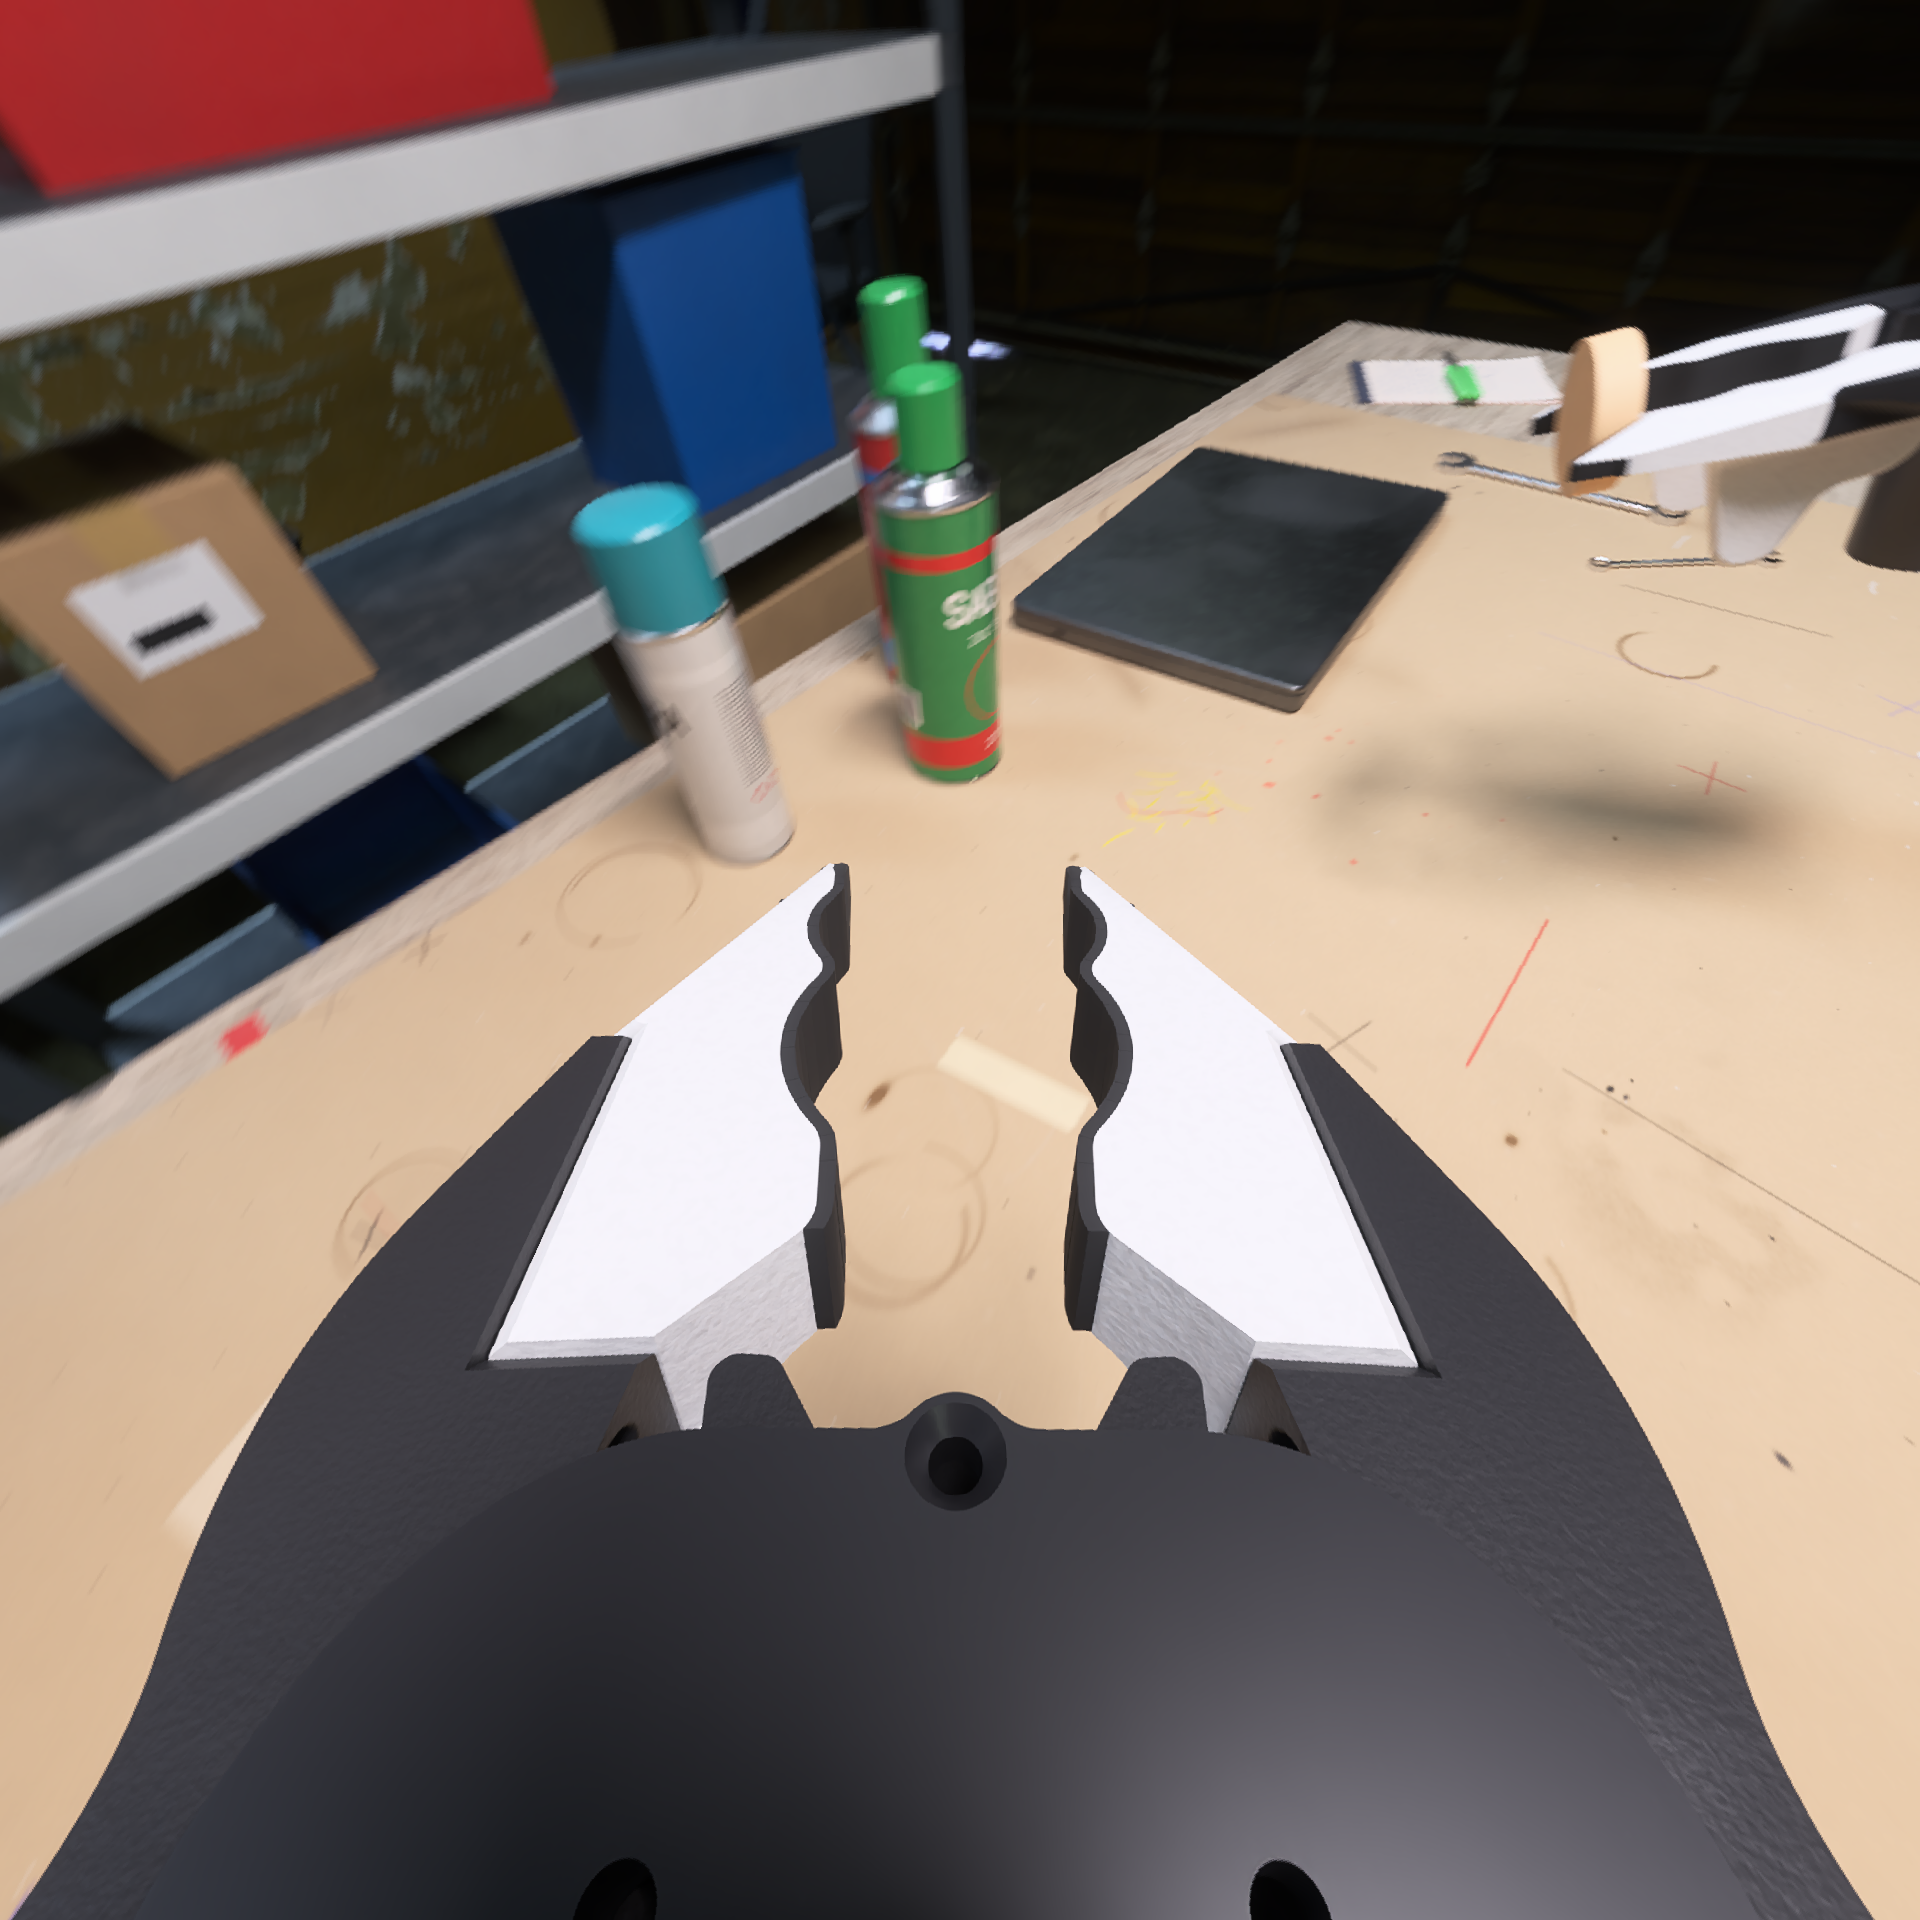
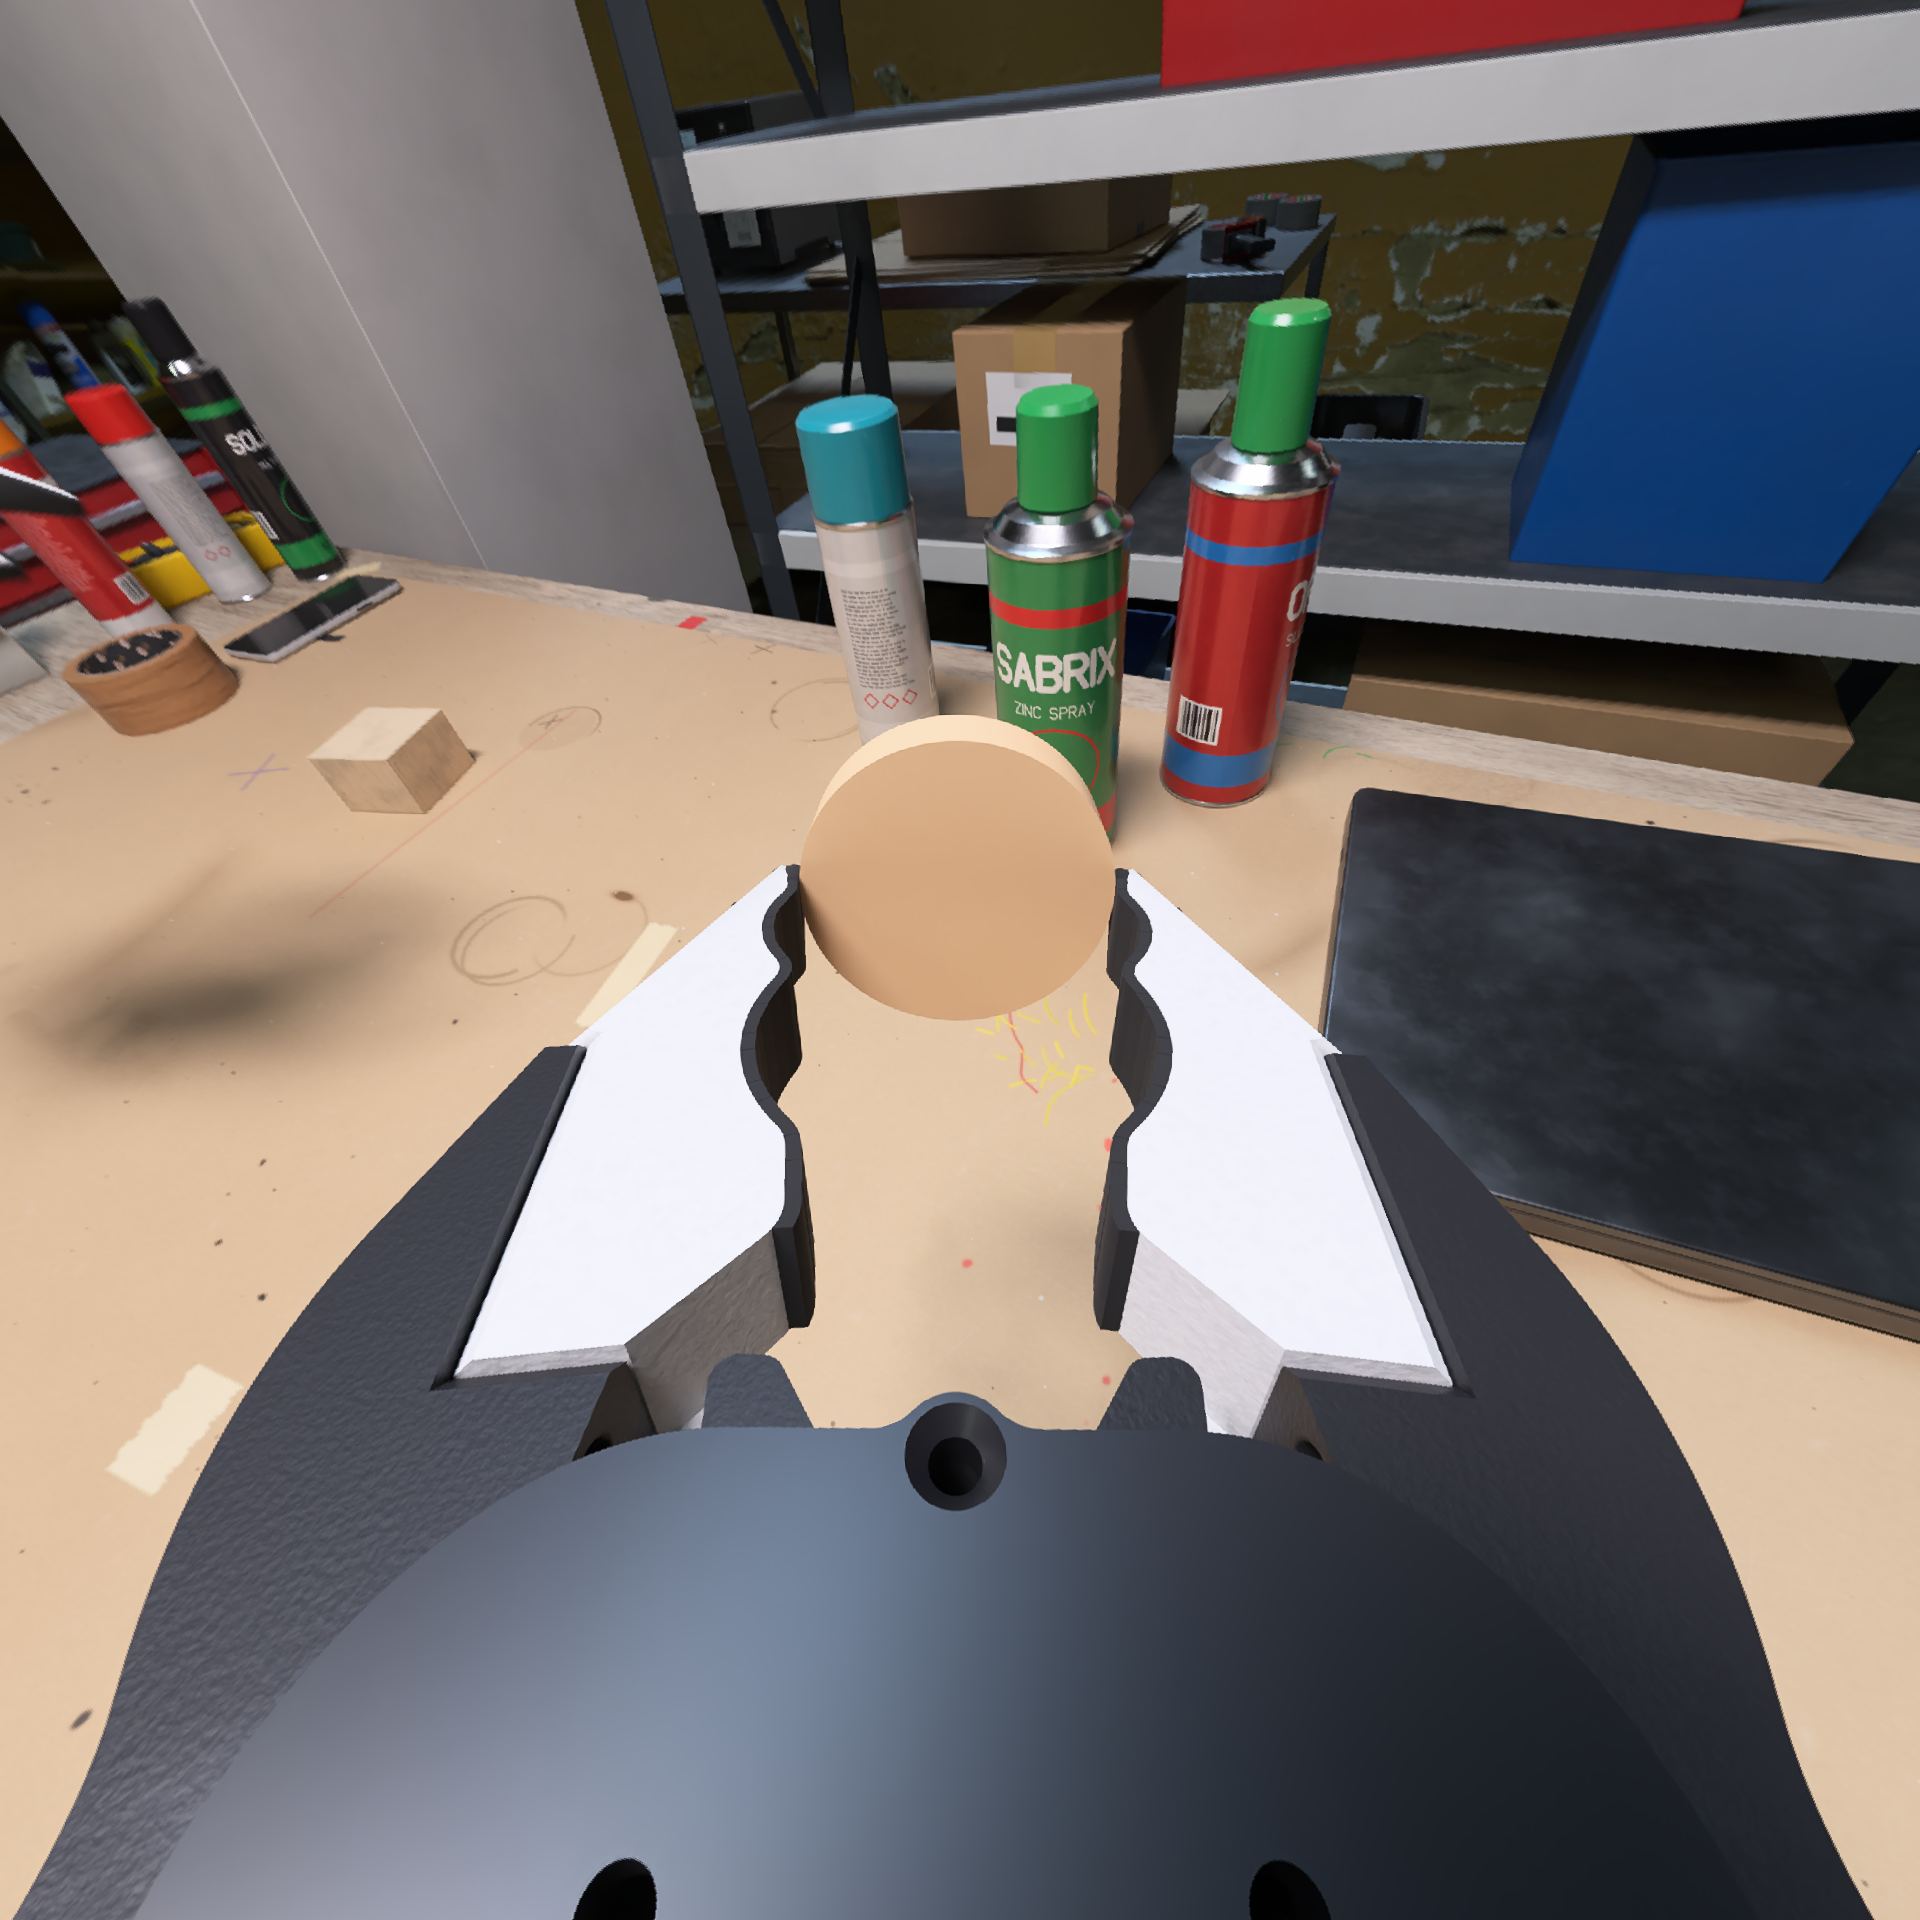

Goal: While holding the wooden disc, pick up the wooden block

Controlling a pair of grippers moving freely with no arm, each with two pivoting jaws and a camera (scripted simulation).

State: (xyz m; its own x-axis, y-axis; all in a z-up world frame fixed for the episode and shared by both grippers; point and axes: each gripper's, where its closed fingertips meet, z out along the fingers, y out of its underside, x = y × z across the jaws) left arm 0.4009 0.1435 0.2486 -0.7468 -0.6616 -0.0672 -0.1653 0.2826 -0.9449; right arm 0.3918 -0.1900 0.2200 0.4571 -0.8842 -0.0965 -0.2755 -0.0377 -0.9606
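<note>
Behind disc-clamping right gripper (image 2: pixel 956 883), lettered spray cans (image 2: pixel 1055 623); left gripper (image 1: pixel 956 883) agape, empty.

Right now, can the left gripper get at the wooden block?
Probably yes, though its own camera doesn't show the wooden block. The left gripper is open and empty; the block sits alone on the bench, and the right gripper holds the wooden disc elsewhere.

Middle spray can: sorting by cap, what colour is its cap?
Green; the middle spray can shows best in the right wrist view.
</note>
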